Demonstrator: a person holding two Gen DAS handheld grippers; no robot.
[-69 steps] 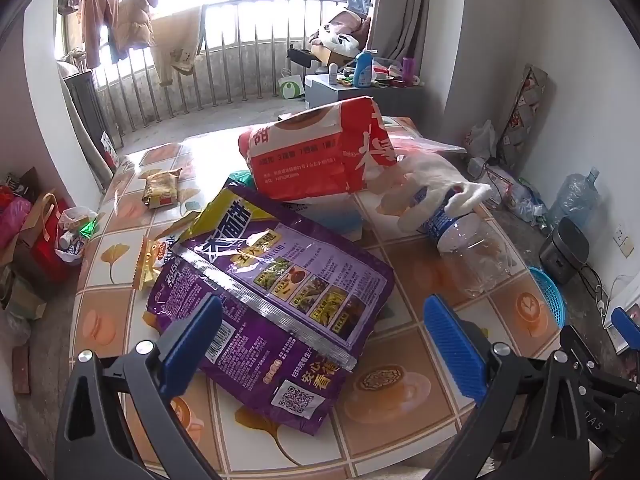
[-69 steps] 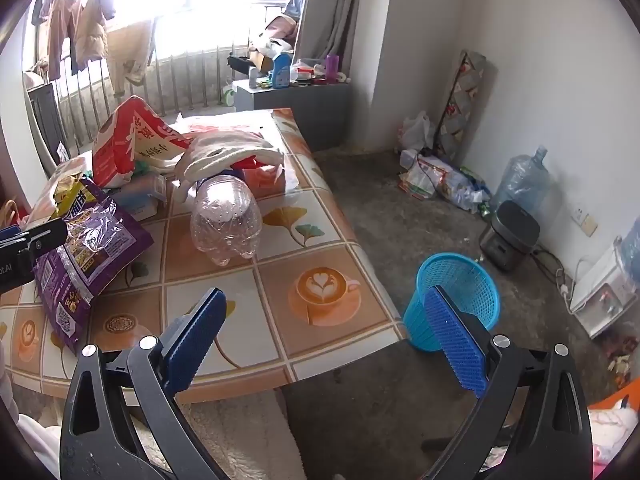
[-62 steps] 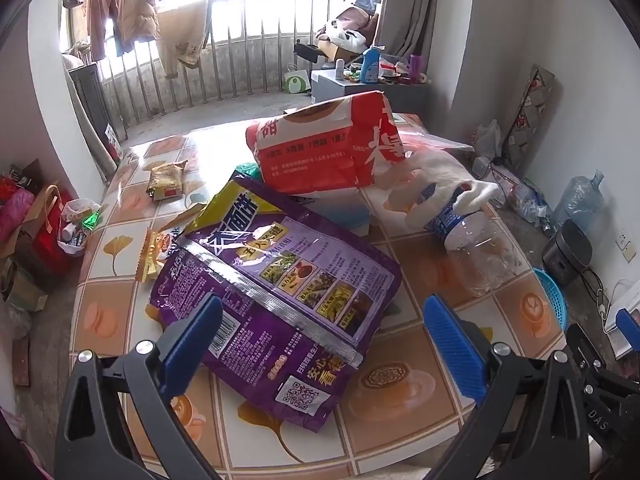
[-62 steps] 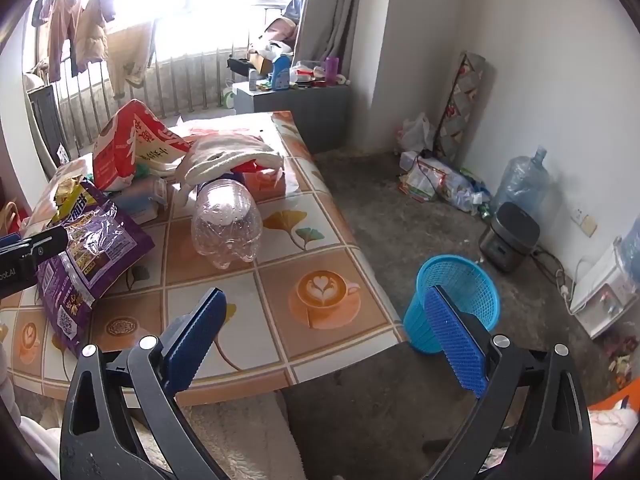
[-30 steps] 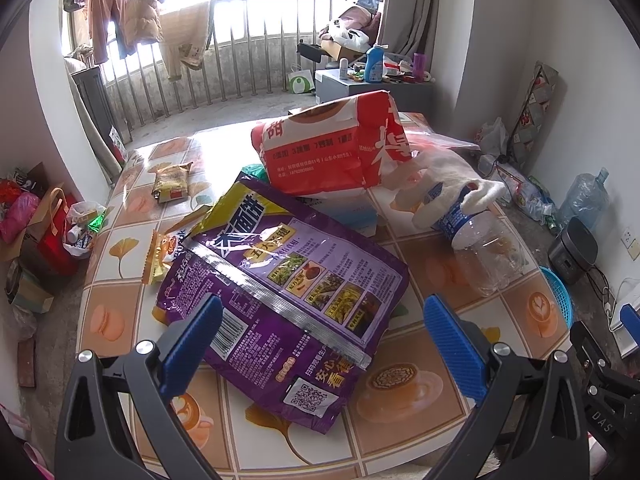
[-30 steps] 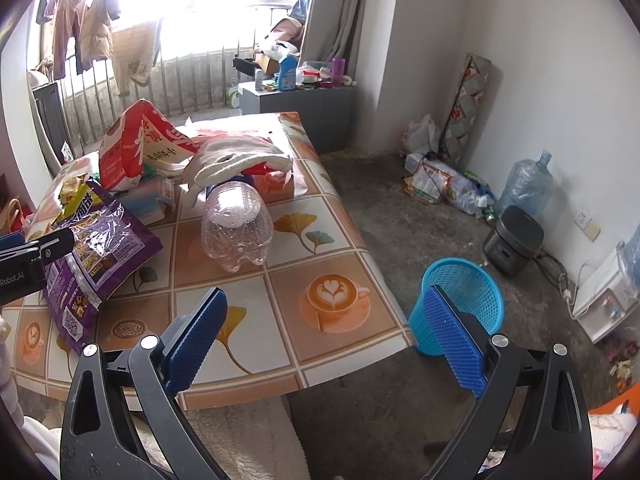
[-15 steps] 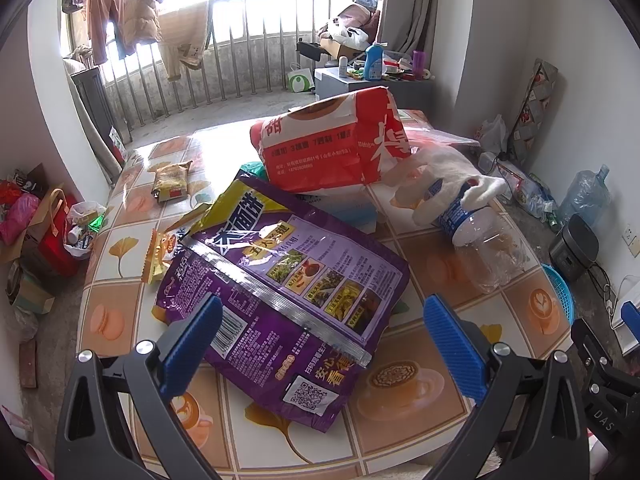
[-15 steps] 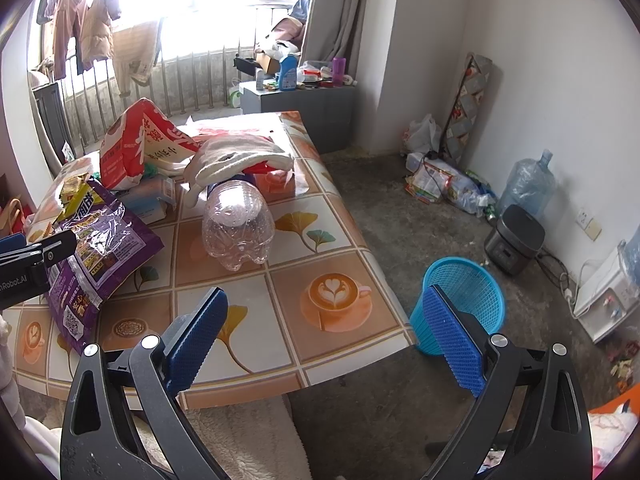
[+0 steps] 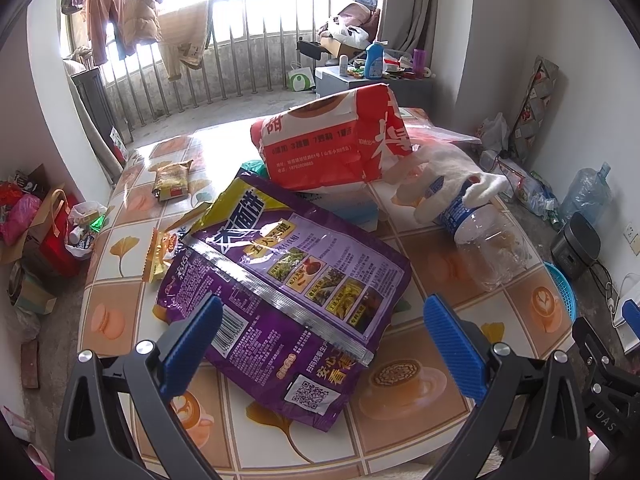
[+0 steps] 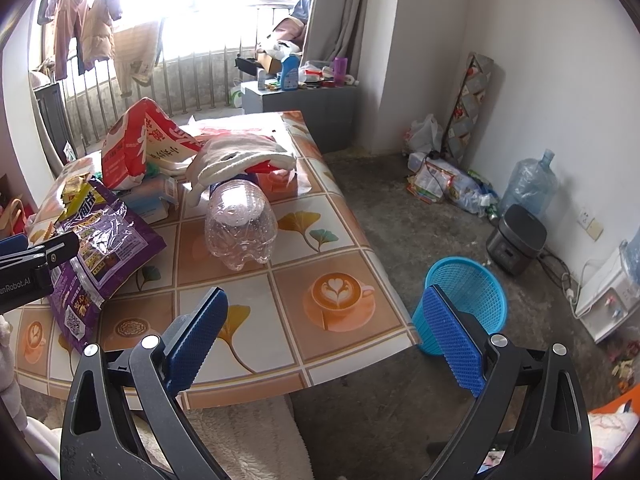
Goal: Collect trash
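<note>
Small snack packets [image 9: 171, 181]: lay on the far left of the counter [image 9: 404, 428], apart from the main pile.
Purple bag [image 9: 288, 280]: a large flat packet lay on the tiled counter, its near end between the blue pads of the left hand-held gripper [image 9: 320, 344].
Left hand-held gripper: jaws were spread wide and empty, hovering over the near end of the purple bag; whether a pad touched it could not be told.
Red bag [image 9: 332, 140]: stood tilted behind the purple bag, resting on other packaging.
White cloth [image 10: 240, 156]: was draped over the neck end of the clear bottle [image 10: 240, 224].
Clear bottle: lay on its side on the counter, right of the purple bag, base toward the cameras.
Right hand-held gripper [image 10: 324, 336]: jaws were spread wide, holding nothing, above the counter's near right corner.
Blue basket [image 10: 468, 292]: stood on the floor just beside the counter's right edge.
</note>
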